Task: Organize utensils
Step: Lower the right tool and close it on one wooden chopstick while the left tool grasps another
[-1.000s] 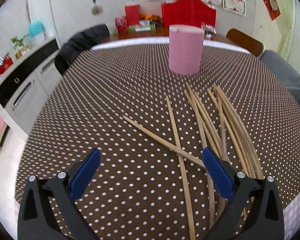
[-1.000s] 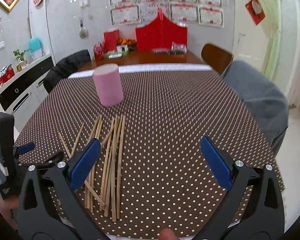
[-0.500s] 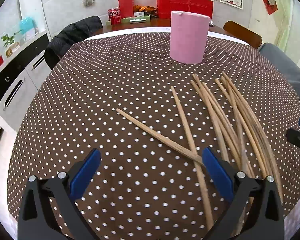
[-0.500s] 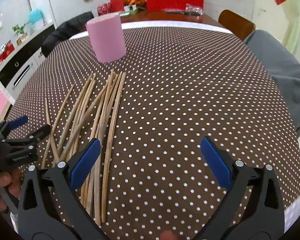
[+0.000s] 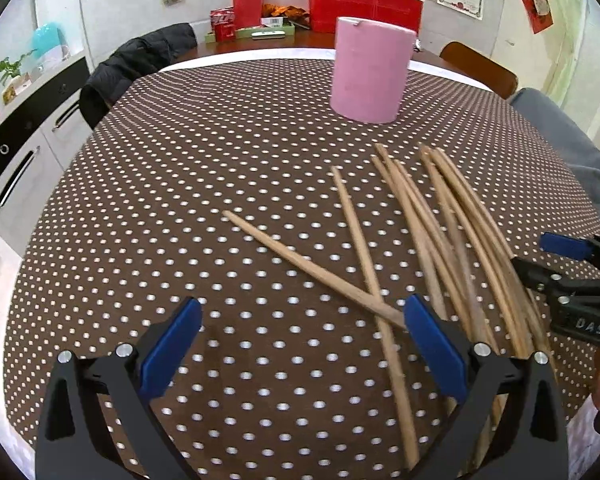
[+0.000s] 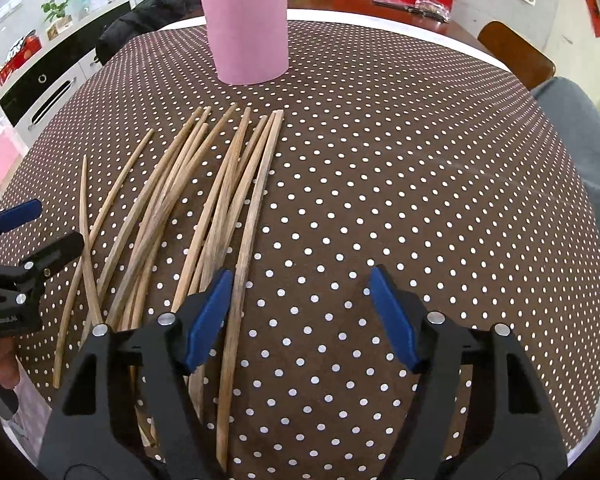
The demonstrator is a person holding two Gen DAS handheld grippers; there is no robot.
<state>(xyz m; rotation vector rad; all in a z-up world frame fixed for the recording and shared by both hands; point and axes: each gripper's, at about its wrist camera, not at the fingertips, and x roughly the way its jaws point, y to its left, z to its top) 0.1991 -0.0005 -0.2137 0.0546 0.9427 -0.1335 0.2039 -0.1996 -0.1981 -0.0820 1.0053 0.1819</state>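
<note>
Several wooden chopsticks lie loose on the brown polka-dot tablecloth, fanned out in front of a tall pink cylindrical holder. In the right wrist view the chopsticks spread left of centre and the pink holder stands behind them. My left gripper is open and empty, low over two crossed chopsticks. My right gripper is open and empty; its left finger hangs over the near ends of the bundle. Each gripper shows at the edge of the other's view.
The tablecloth covers a round table. Chairs stand at its far side, one with a black jacket, one brown. A grey-clothed seat lies at the right. Red boxes sit on a far table. White cabinets stand at the left.
Both grippers have dropped lower and moved forward toward the chopsticks. The right gripper's jaws have narrowed somewhat. The chopsticks and holder have not moved.
</note>
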